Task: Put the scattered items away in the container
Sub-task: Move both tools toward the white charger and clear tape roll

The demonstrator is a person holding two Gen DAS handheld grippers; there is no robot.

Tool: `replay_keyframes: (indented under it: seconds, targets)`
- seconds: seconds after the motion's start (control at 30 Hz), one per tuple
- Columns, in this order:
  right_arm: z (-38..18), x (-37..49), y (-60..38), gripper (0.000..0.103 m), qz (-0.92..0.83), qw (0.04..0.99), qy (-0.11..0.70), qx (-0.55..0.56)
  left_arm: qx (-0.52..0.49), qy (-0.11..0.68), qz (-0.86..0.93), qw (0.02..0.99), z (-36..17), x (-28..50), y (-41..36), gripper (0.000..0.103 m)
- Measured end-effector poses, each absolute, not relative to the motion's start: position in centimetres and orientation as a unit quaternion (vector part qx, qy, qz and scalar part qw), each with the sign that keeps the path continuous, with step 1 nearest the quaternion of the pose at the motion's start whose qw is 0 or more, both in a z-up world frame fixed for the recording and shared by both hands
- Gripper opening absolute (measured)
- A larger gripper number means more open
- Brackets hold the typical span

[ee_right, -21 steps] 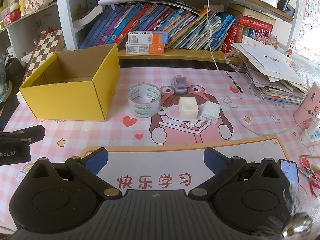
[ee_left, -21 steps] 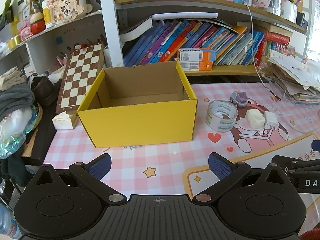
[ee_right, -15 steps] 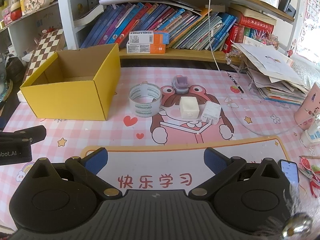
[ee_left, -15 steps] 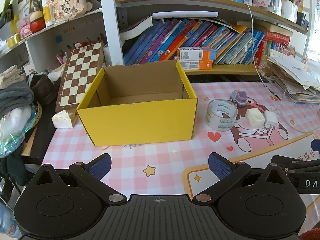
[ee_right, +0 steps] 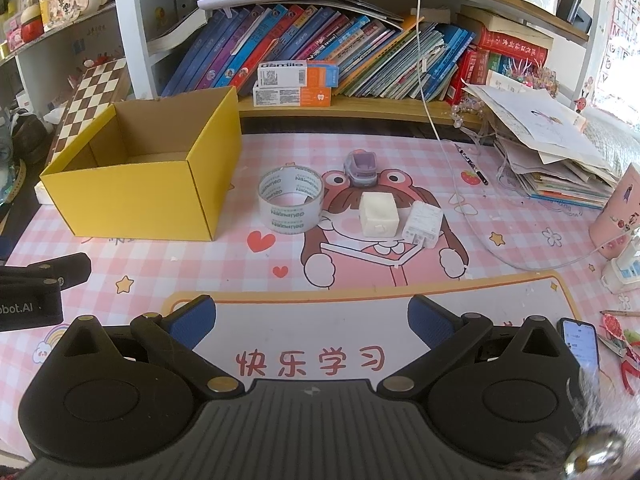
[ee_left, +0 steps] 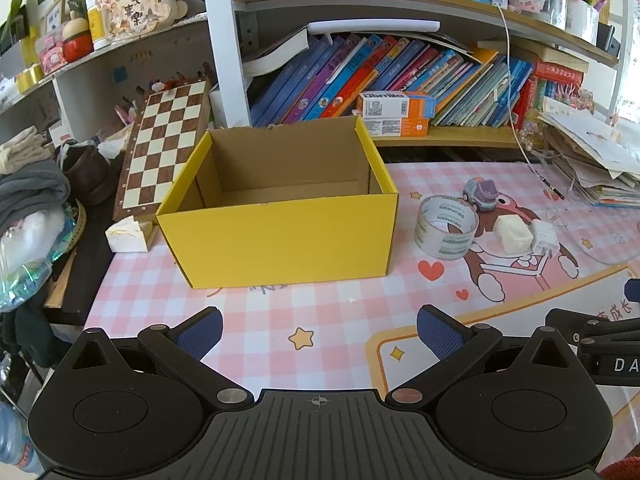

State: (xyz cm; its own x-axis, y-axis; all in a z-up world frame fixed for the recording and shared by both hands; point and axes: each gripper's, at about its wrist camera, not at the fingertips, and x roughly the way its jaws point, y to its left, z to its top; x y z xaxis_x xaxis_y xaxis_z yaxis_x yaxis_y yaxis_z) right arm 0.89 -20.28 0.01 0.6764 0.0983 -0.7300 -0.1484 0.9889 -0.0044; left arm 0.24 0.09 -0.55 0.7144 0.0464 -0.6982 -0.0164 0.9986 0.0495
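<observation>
Left gripper and right gripper: jaws spread wide, both empty, low over the mat. Yellow box looks empty. 4 items remain beside it: tape roll, toy car, cream block, white charger. Progress judged 0 of 4.

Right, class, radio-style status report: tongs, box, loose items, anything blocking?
Left tongs, right tongs open, empty. Yellow box empty. Tape roll, toy car, cream cube, white charger still out. Path unobstructed.

One yellow box, one tape roll, one toy car, one cream cube, one white charger.
</observation>
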Motion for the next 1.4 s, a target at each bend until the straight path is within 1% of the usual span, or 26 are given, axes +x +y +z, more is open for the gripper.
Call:
replay_keyframes:
  seconds: [1.4]
  targets:
    - [-0.47,1.78,-20.05,0.103,0.068,0.911,0.406,-0.032,0.018,0.385,0.016,0.923,-1.03,1.02,-0.05,0.103]
